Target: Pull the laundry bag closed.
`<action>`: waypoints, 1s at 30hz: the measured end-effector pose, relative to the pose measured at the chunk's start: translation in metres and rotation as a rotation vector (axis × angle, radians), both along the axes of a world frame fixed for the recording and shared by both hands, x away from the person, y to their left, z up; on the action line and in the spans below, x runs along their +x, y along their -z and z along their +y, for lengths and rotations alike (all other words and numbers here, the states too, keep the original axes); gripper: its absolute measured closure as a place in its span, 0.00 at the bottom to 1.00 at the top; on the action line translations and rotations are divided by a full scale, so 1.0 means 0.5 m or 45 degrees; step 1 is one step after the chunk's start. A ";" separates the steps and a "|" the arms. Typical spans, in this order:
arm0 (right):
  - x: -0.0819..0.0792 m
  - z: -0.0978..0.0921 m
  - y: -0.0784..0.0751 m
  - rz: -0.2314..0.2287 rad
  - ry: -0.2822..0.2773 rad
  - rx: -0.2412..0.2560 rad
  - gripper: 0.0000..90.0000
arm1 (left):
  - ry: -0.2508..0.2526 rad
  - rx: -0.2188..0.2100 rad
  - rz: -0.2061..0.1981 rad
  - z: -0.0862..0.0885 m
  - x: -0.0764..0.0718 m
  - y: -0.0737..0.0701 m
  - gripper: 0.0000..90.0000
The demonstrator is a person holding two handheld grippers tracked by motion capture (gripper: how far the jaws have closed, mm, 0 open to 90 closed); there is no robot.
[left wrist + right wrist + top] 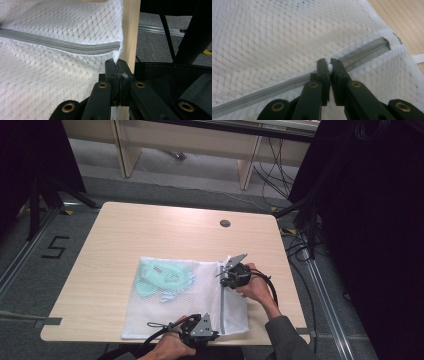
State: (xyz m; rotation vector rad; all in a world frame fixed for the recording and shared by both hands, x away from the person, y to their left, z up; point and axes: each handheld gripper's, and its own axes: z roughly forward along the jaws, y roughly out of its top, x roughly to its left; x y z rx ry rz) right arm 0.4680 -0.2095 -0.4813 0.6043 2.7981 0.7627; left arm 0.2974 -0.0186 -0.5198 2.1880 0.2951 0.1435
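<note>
Zipper held at both ends, its line running from 6 to 12 o'clock down the right part of the mesh laundry bag (165, 315).

The left gripper (216, 336) is clenched on the bag's near corner at the counter (125, 232) edge, at 6 o'clock of the grey zipper (221, 295). The right gripper (223, 276) fingers (323, 70) are closed on the white zipper pull (329, 67) toward the 12 o'clock end, so it is the nearer one. The bag lies flat with a green item (162, 277) inside, toward 9 o'clock.

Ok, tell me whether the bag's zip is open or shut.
Shut along the stretches the gripper views show: the grey zip runs as one closed band on the bag. The right gripper pinches its white pull.
</note>
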 end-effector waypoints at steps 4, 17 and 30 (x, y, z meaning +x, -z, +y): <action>0.007 -0.001 0.003 -0.009 0.013 0.006 0.96 | -0.004 -0.003 0.010 0.002 0.002 -0.002 0.99; 0.041 0.001 0.003 -0.033 0.059 0.020 0.96 | 0.002 -0.001 -0.002 0.005 0.000 -0.005 0.99; 0.073 -0.003 0.005 -0.074 0.092 0.015 0.96 | 0.003 -0.003 0.007 0.004 -0.004 -0.007 0.99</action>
